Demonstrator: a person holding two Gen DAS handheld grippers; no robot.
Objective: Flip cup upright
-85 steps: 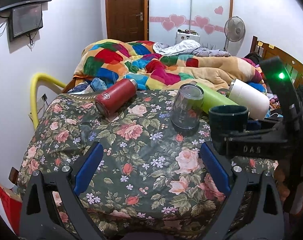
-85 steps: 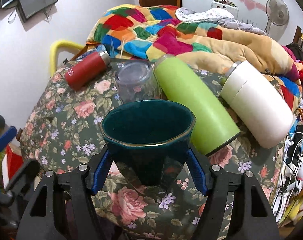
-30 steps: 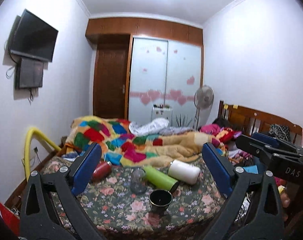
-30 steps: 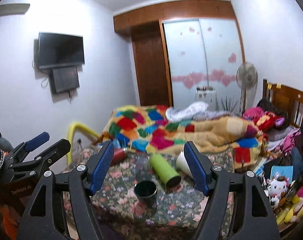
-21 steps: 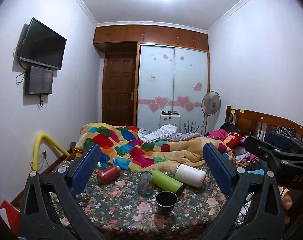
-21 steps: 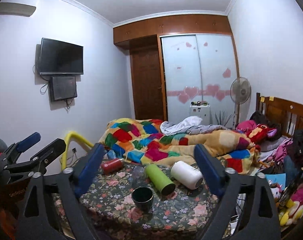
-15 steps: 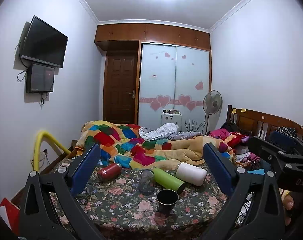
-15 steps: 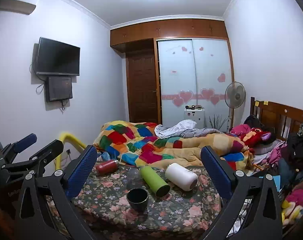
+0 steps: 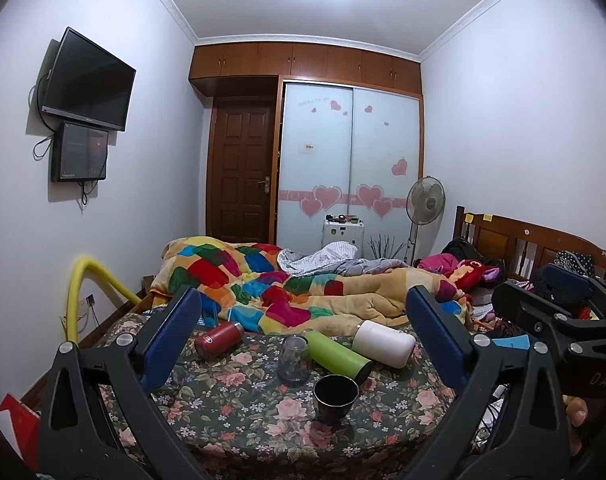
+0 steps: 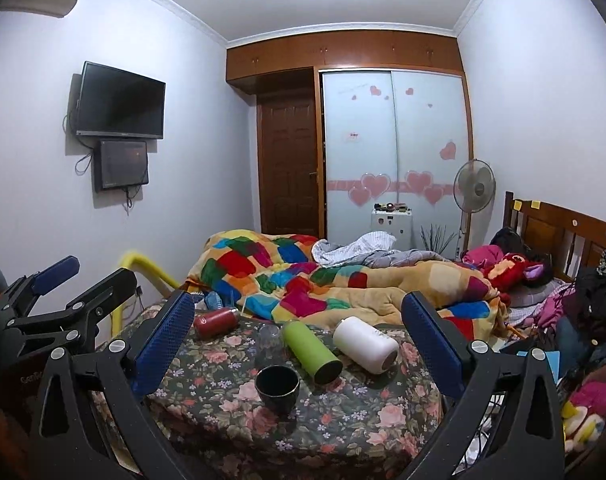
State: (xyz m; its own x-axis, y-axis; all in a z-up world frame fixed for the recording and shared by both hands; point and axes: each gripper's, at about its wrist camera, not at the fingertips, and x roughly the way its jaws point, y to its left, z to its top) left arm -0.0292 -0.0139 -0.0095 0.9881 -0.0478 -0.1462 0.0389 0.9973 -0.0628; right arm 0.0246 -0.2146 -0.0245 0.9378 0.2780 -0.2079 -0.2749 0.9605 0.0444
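Note:
A dark green cup (image 9: 335, 397) stands upright, mouth up, on the floral tablecloth (image 9: 239, 412); it also shows in the right wrist view (image 10: 277, 388). My left gripper (image 9: 303, 340) is open and empty, held well back from the table. My right gripper (image 10: 297, 340) is open and empty, also well back. The right gripper shows at the right edge of the left wrist view (image 9: 559, 320). The left gripper shows at the left edge of the right wrist view (image 10: 59, 304).
Behind the cup, a clear glass (image 9: 293, 358) stands mouth down. A green bottle (image 9: 337, 352), a white bottle (image 9: 383, 343) and a red bottle (image 9: 219, 340) lie on their sides. Behind the table is a bed with a patchwork blanket (image 9: 287, 284).
My right gripper let go of the cup, which now stands on the table. Both grippers pulled far back from the table and the right gripper's jaws opened wider.

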